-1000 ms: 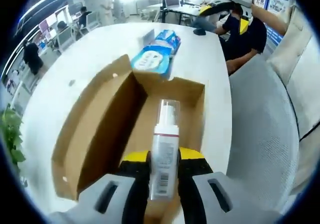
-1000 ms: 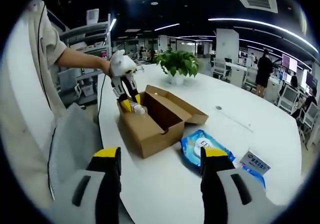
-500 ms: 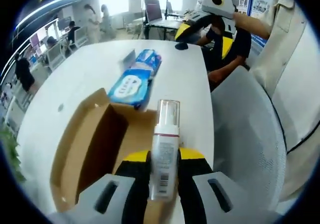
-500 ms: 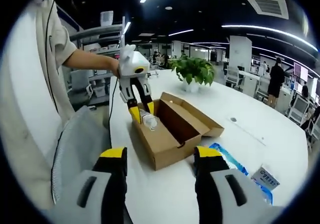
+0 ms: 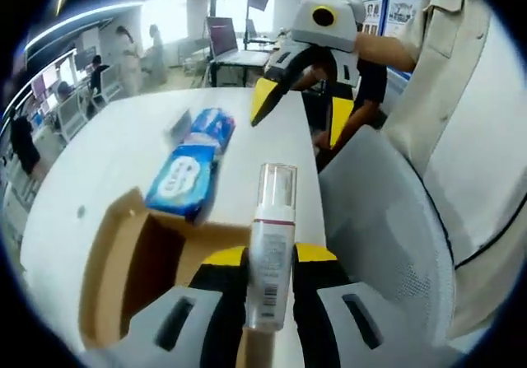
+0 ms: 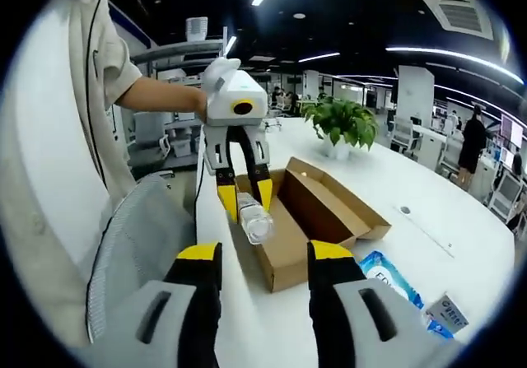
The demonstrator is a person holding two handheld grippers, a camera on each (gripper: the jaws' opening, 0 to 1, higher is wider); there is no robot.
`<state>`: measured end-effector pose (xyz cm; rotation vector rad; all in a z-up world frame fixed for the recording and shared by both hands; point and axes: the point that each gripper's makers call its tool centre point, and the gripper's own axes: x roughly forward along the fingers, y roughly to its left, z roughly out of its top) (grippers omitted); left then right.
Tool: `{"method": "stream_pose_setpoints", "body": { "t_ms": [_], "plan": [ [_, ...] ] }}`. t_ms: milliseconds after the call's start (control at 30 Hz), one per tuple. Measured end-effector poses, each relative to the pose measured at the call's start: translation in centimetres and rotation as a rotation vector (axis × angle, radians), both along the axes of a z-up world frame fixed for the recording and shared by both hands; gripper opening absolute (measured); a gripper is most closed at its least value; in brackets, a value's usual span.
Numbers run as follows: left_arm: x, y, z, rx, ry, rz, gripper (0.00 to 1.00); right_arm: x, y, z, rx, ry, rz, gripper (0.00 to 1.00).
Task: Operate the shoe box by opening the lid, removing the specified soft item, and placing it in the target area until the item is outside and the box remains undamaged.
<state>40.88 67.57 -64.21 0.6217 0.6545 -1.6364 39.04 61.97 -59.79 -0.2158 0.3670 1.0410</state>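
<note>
Clear plastic caps the white pump bottle (image 5: 269,244), which is clamped upright between the yellow-tipped jaws of the left gripper (image 5: 268,261); in the right gripper view the same bottle (image 6: 254,218) is seen held above the near end of the open brown cardboard shoe box (image 6: 305,220), clear of its walls. In the left gripper view the box (image 5: 140,277) lies below and to the left of the bottle, its lid flap folded outward. Just beyond the box's far edge a blue soft pack of wet wipes (image 5: 183,183) rests on the white table (image 5: 107,154), with a second blue packet (image 5: 210,129) behind it. The right gripper (image 6: 259,261) is held with its jaws spread apart and nothing between them, near the box but not touching it. A grey mesh chair back (image 5: 379,228) stands beside the table edge, close to the person's beige sleeve (image 5: 428,47). A green potted plant (image 6: 342,121) sits on the far part of the table, beyond the box.
</note>
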Motion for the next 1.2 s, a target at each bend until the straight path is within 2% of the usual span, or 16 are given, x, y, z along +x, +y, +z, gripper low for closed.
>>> {"method": "stream_pose_setpoints", "body": {
  "t_ms": [733, 1200],
  "plan": [
    [-1.9, -2.4, 1.1, -0.087, -0.003, -0.08, 0.18, -0.6, 1.9, 0.1, -0.038, -0.032, 0.084, 0.17],
    [-2.2, -2.5, 0.4, -0.111, 0.009, -0.103, 0.19, -1.2, 2.3, -0.5, -0.129, -0.033, 0.122, 0.16]
  ]
}}
